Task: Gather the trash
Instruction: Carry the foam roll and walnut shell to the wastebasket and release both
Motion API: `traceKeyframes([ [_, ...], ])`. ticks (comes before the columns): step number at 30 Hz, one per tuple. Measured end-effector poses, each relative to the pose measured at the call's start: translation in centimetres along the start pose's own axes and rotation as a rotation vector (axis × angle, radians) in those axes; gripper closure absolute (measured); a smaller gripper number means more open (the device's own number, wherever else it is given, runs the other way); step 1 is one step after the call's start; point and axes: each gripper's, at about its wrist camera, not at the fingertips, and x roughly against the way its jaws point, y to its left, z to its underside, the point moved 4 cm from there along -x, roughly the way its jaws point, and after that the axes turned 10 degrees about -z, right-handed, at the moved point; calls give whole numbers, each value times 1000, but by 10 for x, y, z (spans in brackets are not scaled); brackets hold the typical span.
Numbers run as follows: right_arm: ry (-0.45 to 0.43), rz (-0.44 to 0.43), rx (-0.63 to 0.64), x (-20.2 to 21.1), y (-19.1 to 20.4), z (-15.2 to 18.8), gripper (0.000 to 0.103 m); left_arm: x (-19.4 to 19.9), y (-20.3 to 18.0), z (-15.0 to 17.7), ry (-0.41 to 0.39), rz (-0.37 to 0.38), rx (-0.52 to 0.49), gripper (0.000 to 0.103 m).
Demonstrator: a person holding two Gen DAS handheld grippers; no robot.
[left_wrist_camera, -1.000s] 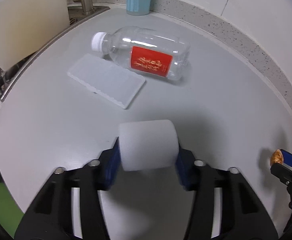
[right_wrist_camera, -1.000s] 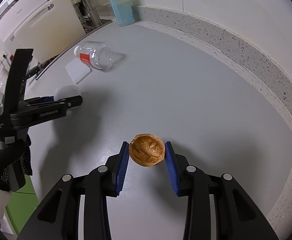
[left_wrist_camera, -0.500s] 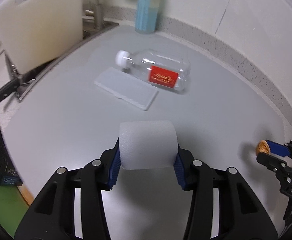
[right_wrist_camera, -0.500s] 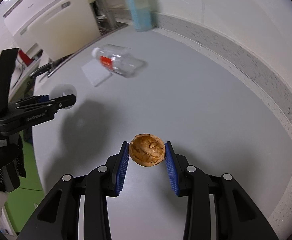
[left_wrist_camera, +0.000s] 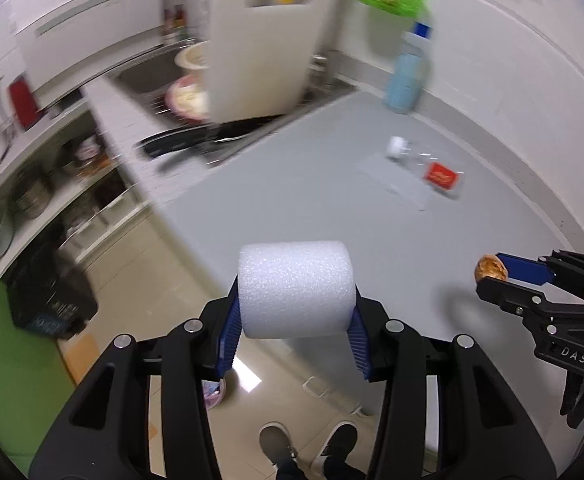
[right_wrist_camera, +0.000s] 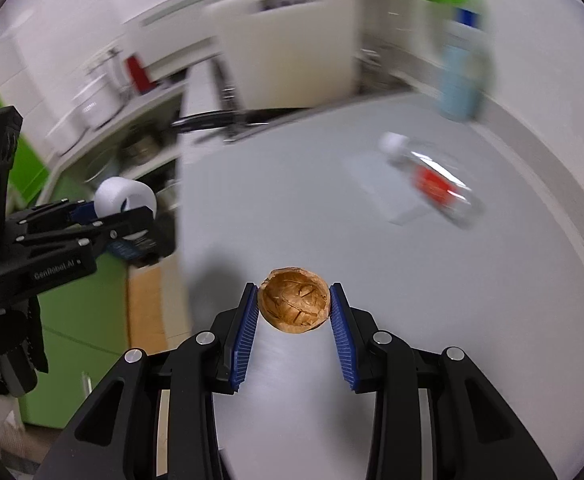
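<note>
Trash: foam cylinder (left_wrist_camera: 295,288) pinched in left gripper (left_wrist_camera: 293,334), walnut shell (right_wrist_camera: 294,305) pinched in right gripper (right_wrist_camera: 294,320); plastic bottle (left_wrist_camera: 427,170) and flat sheet (left_wrist_camera: 391,184) remain uncollected on counter (left_wrist_camera: 292,200).

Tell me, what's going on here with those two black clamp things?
A person is clearing trash off a grey kitchen counter with two hand-held grippers. The left gripper is clamped on a white foam cylinder, and the right gripper on a brown walnut shell. A clear plastic bottle and a flat white foam piece lie on the counter.
</note>
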Motion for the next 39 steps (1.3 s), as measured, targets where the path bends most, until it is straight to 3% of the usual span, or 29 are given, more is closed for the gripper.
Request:
traceKeyframes([
  [7, 56, -88, 111, -62, 81, -20, 68, 4, 101, 45, 37, -84, 127, 57],
  [15, 152, -145, 216, -152, 154, -17, 68, -33, 192, 110, 128, -148, 246, 57],
  [19, 206, -146, 245, -206, 173, -7, 68, -74, 220, 145, 183, -145, 287, 57],
  [23, 265, -142, 253, -271, 177, 15, 68, -144, 242, 189, 249, -133, 322, 57],
  [31, 358, -124, 230, -377, 160, 73, 67, -284, 270, 271, 361, -114, 379, 57],
  [38, 405, -105, 197, -443, 134, 113, 68, -374, 276, 326, 409, -75, 403, 56],
  [39, 413, -103, 189, -452, 130, 119, 68, -384, 277, 331, 414, -70, 410, 52],
])
